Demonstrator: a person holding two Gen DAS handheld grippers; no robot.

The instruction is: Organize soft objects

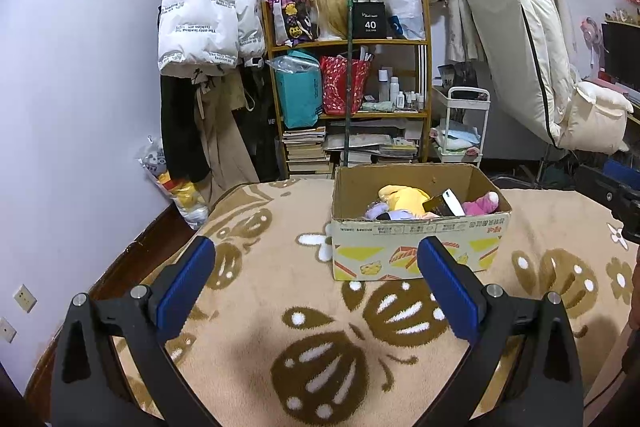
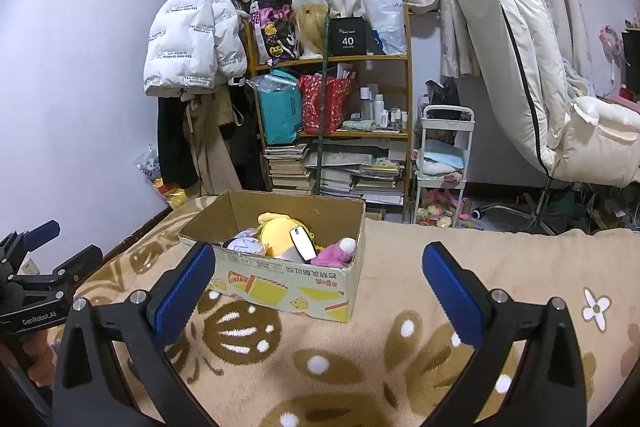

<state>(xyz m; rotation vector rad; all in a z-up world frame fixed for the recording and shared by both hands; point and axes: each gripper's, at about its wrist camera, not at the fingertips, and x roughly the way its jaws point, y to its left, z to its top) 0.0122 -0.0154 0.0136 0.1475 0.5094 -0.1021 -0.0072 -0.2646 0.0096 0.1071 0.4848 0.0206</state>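
An open cardboard box (image 1: 416,247) stands on the beige patterned blanket (image 1: 280,287). It holds a yellow plush (image 1: 404,199), a purple plush (image 1: 382,213), a pink plush (image 1: 482,203) and a dark flat item with a white edge (image 1: 444,205). The box also shows in the right wrist view (image 2: 288,287), with the yellow plush (image 2: 276,229) and the pink plush (image 2: 336,253). My left gripper (image 1: 316,259) is open and empty, just in front of the box. My right gripper (image 2: 318,263) is open and empty, to the right of the box. The left gripper appears at the left edge of the right wrist view (image 2: 48,251).
A wooden shelf (image 1: 348,87) with bags, bottles and stacked books stands behind the bed. A white jacket (image 1: 208,3) hangs on the wall. A white trolley (image 1: 464,123) and a cream chair (image 1: 540,67) stand at the right. The bed's left edge (image 1: 132,259) drops to the floor.
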